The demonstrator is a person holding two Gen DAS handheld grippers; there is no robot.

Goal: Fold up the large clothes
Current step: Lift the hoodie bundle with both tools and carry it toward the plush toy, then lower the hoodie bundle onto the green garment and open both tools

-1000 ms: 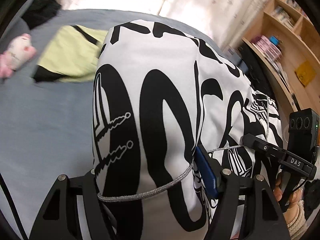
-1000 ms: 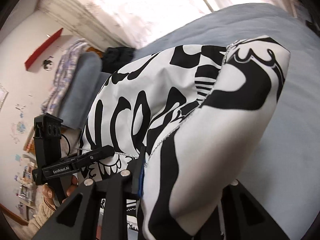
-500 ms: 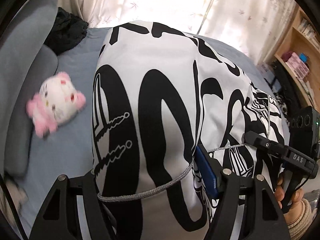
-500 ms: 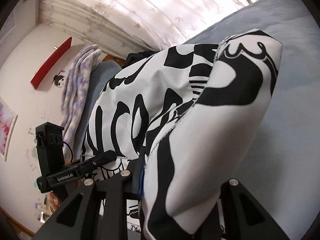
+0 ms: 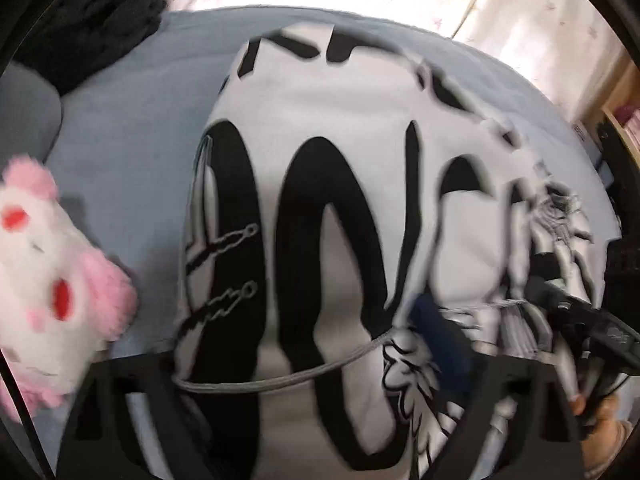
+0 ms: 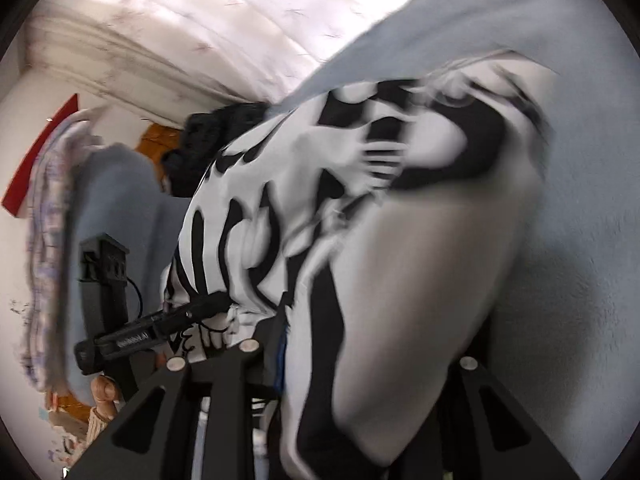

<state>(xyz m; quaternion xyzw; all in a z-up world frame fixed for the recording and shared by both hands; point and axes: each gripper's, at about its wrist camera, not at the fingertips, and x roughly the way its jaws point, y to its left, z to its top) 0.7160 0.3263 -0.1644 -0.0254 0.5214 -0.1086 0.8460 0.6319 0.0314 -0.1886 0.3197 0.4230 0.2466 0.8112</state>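
Note:
A large white garment with bold black print [image 5: 360,208] fills both views; it also shows in the right wrist view [image 6: 400,264]. It hangs draped from both grippers over the grey-blue bed [image 5: 132,152]. My left gripper [image 5: 320,392] is shut on the garment's edge, and the cloth hides its fingertips. My right gripper [image 6: 360,364] is shut on another part of the same garment. The right gripper shows at the right of the left wrist view [image 5: 592,324], and the left gripper at the left of the right wrist view [image 6: 152,328]. Both views are motion blurred.
A pink and white plush toy [image 5: 52,288] lies on the bed close at my left. Dark clothing [image 5: 92,24] is piled at the bed's far left corner. Bright curtains [image 6: 200,20] hang behind the bed. A wooden shelf [image 5: 624,112] stands at the right.
Both grippers have swung with the garment still held. The plush toy has come much closer at the left. The yellow-green cloth seen a second ago has left the view.

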